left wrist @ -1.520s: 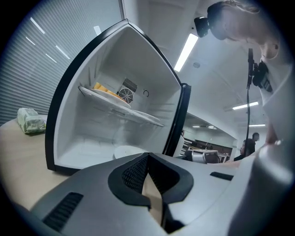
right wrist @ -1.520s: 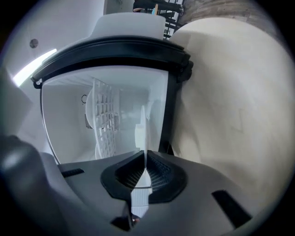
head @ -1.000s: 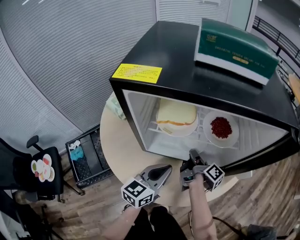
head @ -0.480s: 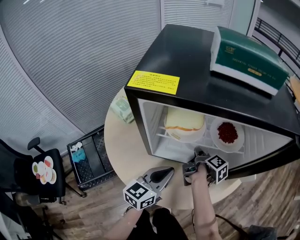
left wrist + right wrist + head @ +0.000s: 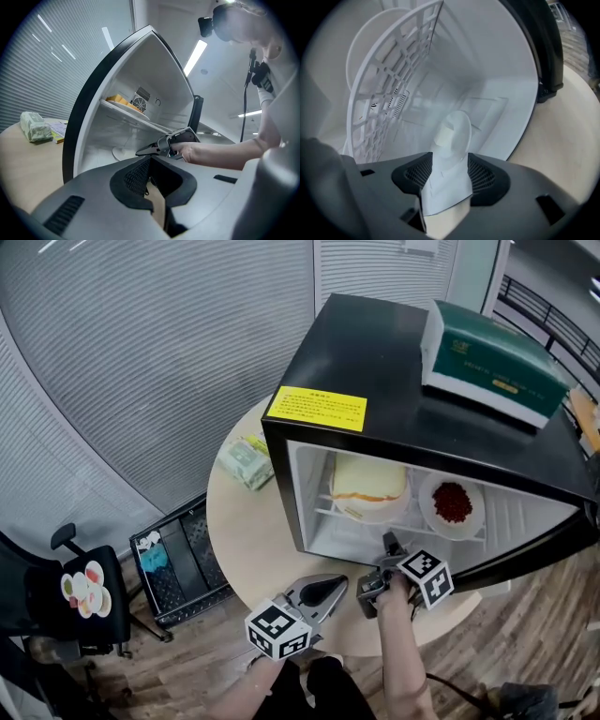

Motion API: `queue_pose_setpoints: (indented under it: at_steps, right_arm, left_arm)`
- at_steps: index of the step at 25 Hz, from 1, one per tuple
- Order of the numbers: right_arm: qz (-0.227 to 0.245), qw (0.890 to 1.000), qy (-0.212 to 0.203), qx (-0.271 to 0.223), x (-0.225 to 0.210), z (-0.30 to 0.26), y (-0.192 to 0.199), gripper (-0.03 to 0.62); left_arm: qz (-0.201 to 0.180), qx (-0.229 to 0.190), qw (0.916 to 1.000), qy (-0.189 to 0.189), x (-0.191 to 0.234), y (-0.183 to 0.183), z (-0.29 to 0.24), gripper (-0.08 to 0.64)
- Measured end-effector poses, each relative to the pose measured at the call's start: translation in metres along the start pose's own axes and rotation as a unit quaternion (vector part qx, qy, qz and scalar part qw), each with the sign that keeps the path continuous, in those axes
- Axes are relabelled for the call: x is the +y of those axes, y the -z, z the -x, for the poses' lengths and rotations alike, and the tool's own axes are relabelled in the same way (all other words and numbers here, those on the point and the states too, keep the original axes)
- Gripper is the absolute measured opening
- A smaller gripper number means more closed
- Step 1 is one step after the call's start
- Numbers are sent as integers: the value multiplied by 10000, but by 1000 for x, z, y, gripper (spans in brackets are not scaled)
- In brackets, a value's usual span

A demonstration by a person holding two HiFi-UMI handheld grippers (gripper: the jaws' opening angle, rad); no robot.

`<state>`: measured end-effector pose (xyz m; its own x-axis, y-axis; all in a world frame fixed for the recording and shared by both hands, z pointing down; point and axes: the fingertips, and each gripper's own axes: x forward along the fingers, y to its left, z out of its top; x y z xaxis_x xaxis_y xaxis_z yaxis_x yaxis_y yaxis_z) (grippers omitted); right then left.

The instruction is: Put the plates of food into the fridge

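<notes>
Since the earlier frames the right gripper (image 5: 387, 541) has been rolled at the mouth of the fridge (image 5: 394, 362) and its jaws have just been opening. They are now found well apart with nothing between them, and only the white interior is seen past them in the right gripper view. No shift of either plate is noted. The left gripper (image 5: 339, 583) is held outside the fridge at the near edge of the table (image 5: 239, 521), with jaws judged together and on nothing. Both plates are recorded on the wire shelf (image 5: 412, 524), the left plate (image 5: 370, 502) at its left end and the right plate (image 5: 453, 512) at its right end, the two just apart. The left plate is white and carries a tall layered block, pale yellow with an orange band, which may be a sandwich or a cake. The right plate is white and shallow, with a heap of small dark-red pieces at its centre. Both are judged stiff, glazed and breakable, of modest weight, with smooth rims liable to slip in the jaws. The block is judged soft and top-heavy, and the red pieces loose and apt to roll. Should either plate need re-seating, hold is best taken on the bare near rim, clear of the food, with the plate kept level.
</notes>
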<state>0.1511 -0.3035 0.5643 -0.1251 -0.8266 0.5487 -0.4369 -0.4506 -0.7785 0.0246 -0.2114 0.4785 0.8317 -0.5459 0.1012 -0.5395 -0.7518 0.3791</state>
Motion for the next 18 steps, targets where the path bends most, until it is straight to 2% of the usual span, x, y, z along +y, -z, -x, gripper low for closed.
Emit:
queue_pose_setpoints:
  at_steps: [4,9,13,18]
  right_arm:
    - [-30,9999,-136,-57,2,10,5,216]
    - [-52,9977,-675,52,16,30,17,216]
    - [341,9940,-1037,-21,28,53,22,215]
    - [984,9833,-1482,-391,37,87,22,213]
  left_arm:
    - [1,23,10000,42,-3,2,3,5]
    - [-34,56,9999,96,-12,3,4,5]
    - [-37,39,10000,72,-22,1,2,5]
    - [-88,65,9999,130,-38,3,-2,5]
